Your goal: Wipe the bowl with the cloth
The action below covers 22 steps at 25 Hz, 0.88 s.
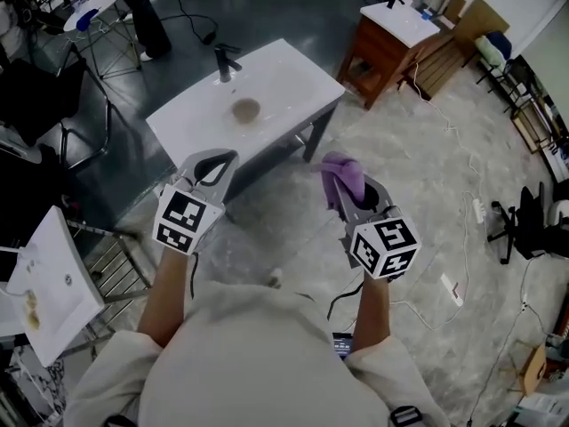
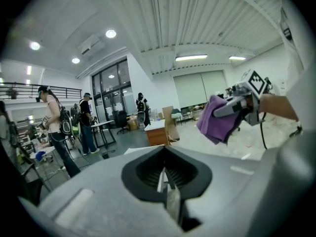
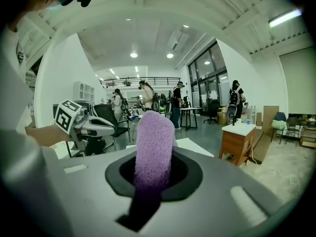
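Carrying: right gripper (image 1: 354, 201) pinches the purple cloth (image 1: 341, 176), centre right.
Left gripper (image 1: 216, 160): jaws pressed together, empty.
Bowl (image 1: 246, 109): on white table (image 1: 293, 74), upper centre, well apart from cloth.
Progress: cloth secured; wiping judged not yet begun.

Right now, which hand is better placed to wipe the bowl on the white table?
Probably the right: the right gripper clamps the purple cloth. The left gripper is shut and empty, though it looks slightly nearer the bowl.
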Motion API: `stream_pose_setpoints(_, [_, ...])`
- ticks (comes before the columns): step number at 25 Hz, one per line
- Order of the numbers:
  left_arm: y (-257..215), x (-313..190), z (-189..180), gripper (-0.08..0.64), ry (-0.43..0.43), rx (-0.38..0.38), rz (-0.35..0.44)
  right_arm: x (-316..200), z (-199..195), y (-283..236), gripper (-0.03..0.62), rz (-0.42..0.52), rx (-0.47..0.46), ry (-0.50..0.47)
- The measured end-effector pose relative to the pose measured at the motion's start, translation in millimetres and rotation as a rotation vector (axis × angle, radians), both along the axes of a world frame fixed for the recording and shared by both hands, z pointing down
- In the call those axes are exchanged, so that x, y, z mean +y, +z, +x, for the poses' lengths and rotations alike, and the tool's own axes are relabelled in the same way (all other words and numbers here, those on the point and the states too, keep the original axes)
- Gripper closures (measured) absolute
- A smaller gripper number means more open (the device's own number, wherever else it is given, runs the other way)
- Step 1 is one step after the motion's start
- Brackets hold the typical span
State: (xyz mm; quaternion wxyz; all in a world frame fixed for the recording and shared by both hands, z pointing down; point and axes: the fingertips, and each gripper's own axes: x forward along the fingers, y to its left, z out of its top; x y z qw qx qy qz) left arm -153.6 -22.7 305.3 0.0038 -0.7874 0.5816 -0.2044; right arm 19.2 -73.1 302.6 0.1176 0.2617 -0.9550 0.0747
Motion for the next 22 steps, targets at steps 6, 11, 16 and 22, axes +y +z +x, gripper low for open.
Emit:
stream_pose_setpoints(6, [15.0,-44.0,11.0,0.558,-0.043,0.014,-0.01,-53.6,6.6,10.3,0.541,-0.025,-0.008,-0.013])
stream_pose_setpoints(11, [25.9,-76.2,1.5,0.558,-0.046,0.016,-0.02,-87.4,-8.5,12.2,0.541,-0.013,-0.025,-0.022])
stream_pose_setpoints(16, [40.3,-120.3,-25.0,0.556,-0.046,0.013,-0.033,-125.0,-34.3,22.3,0.54,-0.016,-0.004,-0.03])
stream_pose_setpoints(22, [62.8,-185.8,-60.3,0.542,-0.021,0.006,-0.076,-180.7,-70.4,26.1,0.54,-0.032,0.003,0.003])
